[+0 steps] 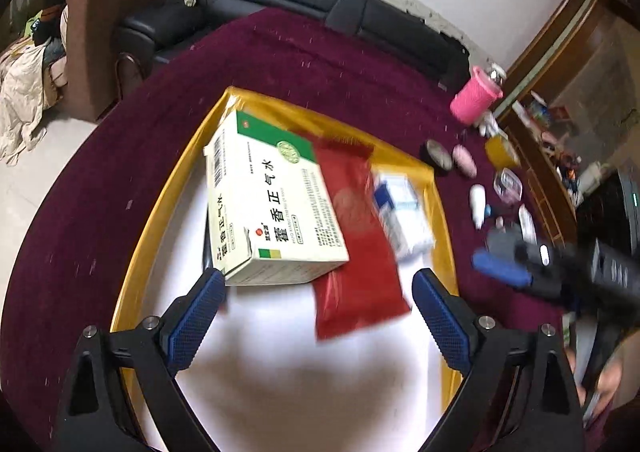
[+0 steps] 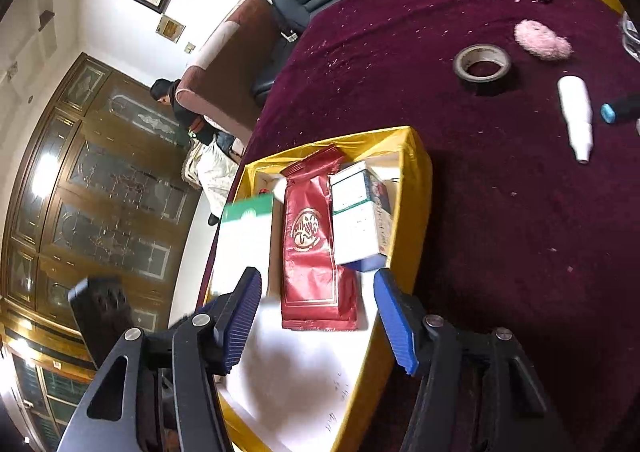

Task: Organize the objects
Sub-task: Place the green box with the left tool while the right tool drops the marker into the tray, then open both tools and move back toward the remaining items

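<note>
Nearest you, your left claw (image 1: 318, 294) and right claw (image 2: 318, 316) both stand open and empty over the yellow-rimmed box (image 2: 416, 180). Inside lie a medicine carton (image 1: 272, 200) printed 藿香正气水, a red pouch (image 2: 314, 248) with a gold emblem, and a white-and-blue carton (image 2: 358, 220). Judged step: between placements. Next, reach the loose items on the maroon tabletop (image 2: 500, 232) beyond: white bottle (image 2: 576, 116), tape roll (image 2: 482, 62).

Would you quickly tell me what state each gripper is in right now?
Left gripper: open, holding nothing.
Right gripper: open, holding nothing.
</note>
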Demonstrator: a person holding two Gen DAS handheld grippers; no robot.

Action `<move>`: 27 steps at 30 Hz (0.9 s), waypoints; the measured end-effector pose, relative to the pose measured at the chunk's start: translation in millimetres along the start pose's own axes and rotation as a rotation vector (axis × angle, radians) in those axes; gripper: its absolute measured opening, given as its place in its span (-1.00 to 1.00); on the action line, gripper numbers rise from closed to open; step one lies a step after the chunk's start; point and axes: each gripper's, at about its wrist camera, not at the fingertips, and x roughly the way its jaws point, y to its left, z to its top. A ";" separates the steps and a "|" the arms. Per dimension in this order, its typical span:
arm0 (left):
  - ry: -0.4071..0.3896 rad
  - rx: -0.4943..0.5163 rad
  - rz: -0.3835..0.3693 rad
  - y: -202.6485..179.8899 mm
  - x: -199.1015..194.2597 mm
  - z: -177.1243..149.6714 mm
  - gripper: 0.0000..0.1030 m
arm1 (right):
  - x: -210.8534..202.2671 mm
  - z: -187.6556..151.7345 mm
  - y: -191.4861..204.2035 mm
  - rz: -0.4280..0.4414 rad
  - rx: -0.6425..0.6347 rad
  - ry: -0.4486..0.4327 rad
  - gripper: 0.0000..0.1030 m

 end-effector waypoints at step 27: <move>0.095 0.457 -0.115 -222.5 44.9 -64.8 0.90 | -136.7 -43.0 -168.5 -0.309 0.222 -0.245 0.44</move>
